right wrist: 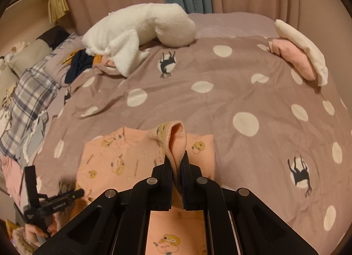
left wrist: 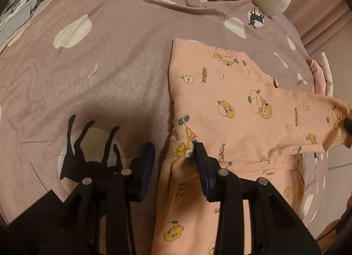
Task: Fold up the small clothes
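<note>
The right claw (right wrist: 176, 180) is clamped on a fold of the peach cotton garment printed with yellow cartoon faces (right wrist: 123, 158), lifting a cuff-like loop of it above the rest. The left claw (left wrist: 175, 162) stands apart over the garment's (left wrist: 231, 109) left edge, its right finger (left wrist: 201, 162) touching the cloth, nothing pinched. The garment lies spread on the mauve bedspread with cream dots and black deer (right wrist: 220, 92). Farther back lie a white plush toy (right wrist: 140, 28) and a folded pink and cream pile (right wrist: 297, 57).
</note>
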Demonstrator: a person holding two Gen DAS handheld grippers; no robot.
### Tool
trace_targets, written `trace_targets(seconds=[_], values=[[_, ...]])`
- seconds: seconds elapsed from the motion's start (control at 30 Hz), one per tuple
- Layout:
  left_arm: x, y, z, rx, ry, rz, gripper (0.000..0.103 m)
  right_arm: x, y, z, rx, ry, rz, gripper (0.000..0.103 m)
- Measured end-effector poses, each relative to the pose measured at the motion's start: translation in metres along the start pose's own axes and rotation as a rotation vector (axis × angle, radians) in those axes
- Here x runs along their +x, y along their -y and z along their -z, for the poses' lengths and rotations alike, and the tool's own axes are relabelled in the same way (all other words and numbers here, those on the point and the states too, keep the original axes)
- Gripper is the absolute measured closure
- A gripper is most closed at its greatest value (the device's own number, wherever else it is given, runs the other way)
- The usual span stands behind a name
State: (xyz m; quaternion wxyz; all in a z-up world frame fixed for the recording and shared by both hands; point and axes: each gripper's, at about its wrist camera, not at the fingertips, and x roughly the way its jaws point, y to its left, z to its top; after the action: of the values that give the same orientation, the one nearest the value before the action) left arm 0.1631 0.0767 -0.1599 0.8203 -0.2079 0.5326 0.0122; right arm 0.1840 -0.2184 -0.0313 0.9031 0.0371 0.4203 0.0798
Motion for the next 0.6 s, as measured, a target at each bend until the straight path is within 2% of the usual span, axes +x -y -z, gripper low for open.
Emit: trace_targets(seconds=[0.6], values=[[-0.001, -0.004, -0.001, -0.026, 0.041, -0.018, 0.065, 0.031, 0.032, 0.026, 0.058, -0.102, 0.035, 0.096]])
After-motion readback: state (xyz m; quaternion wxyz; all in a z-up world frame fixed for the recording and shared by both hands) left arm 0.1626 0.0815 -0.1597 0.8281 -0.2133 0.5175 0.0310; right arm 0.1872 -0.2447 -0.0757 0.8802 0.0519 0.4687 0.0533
